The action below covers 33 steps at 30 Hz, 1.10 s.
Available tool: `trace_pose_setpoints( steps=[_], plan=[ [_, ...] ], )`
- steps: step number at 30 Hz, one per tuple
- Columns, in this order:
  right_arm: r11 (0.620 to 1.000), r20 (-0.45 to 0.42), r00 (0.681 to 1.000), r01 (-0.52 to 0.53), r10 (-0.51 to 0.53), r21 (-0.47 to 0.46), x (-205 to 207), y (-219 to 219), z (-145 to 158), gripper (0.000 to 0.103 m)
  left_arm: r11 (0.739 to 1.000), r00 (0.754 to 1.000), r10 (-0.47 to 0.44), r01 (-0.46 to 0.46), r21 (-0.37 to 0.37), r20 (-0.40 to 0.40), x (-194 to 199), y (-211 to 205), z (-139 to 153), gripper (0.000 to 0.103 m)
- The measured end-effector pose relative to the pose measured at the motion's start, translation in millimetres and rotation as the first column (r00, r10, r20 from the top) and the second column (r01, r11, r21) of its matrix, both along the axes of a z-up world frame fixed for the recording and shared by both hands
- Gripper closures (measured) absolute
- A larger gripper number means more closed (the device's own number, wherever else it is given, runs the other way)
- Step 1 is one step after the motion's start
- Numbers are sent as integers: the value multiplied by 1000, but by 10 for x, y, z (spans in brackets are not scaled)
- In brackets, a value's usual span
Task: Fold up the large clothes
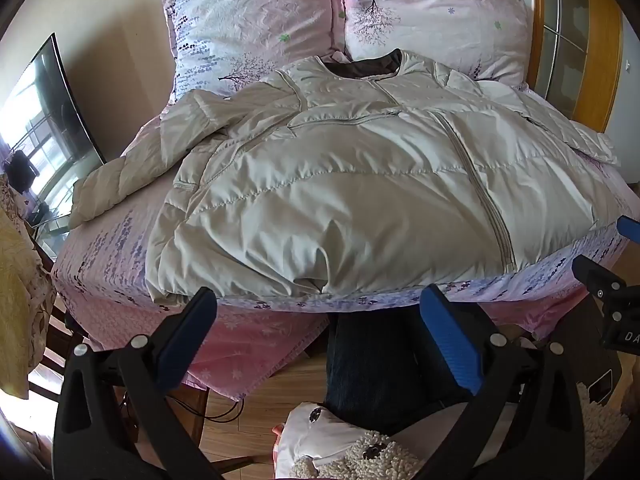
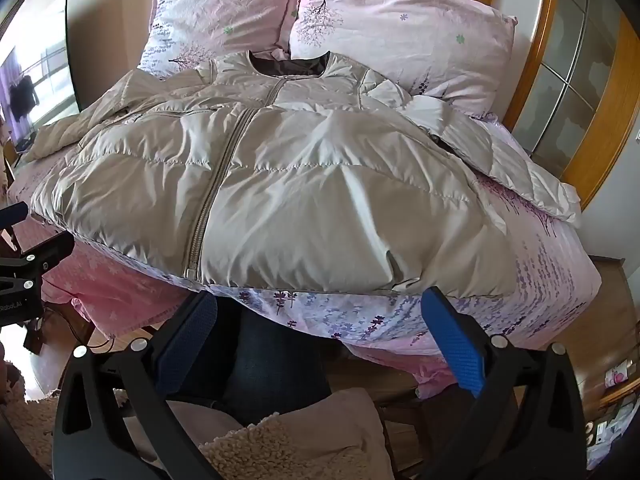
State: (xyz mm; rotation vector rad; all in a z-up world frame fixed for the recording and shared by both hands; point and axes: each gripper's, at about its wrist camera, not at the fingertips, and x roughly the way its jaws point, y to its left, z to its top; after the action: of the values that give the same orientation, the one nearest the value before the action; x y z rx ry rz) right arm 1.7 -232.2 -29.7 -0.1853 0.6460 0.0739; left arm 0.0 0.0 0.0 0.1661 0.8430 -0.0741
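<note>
— Where do we stand with both tools?

— Nearest us, the left gripper and the right gripper both hang just short of the foot of the bed, jaws spread wide, nothing between them. Neither touches cloth.

— And the jacket?

— It lies straight ahead of both, front up and zipped, spread on the bed. Its long axis runs away from us: hem at the near edge, collar far off against the two pillows.

— Which corner belongs to which hand?

— We judge the left-hand hem corner sits just beyond the left tool's jaws, the right-hand hem corner lies just beyond the right one's. Each hand is closest to its own side, so we need not cross.

— The sleeves?

— Further out: the left sleeve trails off sideways, the right sleeve runs toward the bed's right edge. We would likely bring those in first.
</note>
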Motion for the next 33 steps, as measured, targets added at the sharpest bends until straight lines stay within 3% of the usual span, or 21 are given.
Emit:
trace_pose_setpoints(
  steps=[33],
  plan=[
    [1000,-4,1000,-2,2,11,2,-26,-17,1,1000,1000,0,0,3,-2,0,-1,-1,2]
  ],
)
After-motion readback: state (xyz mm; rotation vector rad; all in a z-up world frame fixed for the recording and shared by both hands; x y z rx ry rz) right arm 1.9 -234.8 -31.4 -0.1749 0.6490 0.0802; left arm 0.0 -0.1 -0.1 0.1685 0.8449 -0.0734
